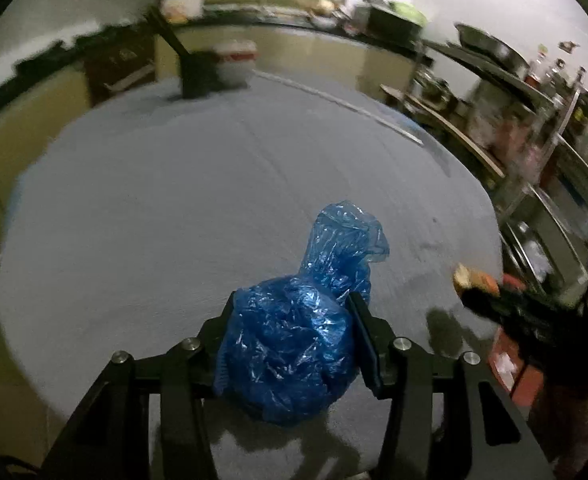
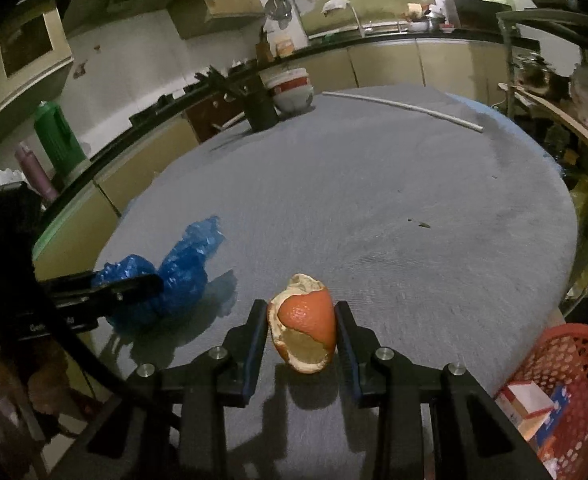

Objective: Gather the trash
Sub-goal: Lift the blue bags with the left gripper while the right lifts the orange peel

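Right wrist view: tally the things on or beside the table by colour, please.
Blue: 1, crumpled plastic bag
Orange: 1, orange peel
White: 1, thin rod
Red: 1, basket beside the table
Total: 4

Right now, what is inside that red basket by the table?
The red basket holds a small white and orange carton and another box beside it. Anything deeper is hidden by the mesh wall and the picture's edge.
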`<state>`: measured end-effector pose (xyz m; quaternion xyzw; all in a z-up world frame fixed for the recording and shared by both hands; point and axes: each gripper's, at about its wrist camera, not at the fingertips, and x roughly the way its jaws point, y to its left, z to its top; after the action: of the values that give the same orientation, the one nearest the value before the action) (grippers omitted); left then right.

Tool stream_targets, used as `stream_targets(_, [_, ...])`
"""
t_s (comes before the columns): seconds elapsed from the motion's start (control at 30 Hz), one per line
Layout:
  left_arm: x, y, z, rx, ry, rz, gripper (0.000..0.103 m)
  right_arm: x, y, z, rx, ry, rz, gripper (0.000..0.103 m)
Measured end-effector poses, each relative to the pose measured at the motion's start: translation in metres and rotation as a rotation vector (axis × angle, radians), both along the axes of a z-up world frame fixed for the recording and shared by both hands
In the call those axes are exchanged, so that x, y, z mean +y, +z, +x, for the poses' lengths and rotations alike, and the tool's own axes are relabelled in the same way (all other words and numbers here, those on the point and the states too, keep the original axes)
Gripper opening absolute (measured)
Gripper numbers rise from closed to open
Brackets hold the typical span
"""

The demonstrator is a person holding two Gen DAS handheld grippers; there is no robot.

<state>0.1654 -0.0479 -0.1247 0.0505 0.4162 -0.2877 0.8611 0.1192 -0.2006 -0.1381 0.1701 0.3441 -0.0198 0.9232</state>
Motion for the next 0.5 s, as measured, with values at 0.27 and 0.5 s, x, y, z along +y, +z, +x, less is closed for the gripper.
stream_targets(0.27, [0.005, 0.043, -0.05, -0.204, 0.164, 0.09, 0.052, 0.01, 0.009, -0.026, -0.056, 0.002, 0.012, 0.036])
stream_targets(0.5, [0.004, 0.068, -0.087, -0.324, 0.203, 0.149, 0.052, 0.021, 0.027, -0.051, -0.128, 0.009, 0.017, 0.036])
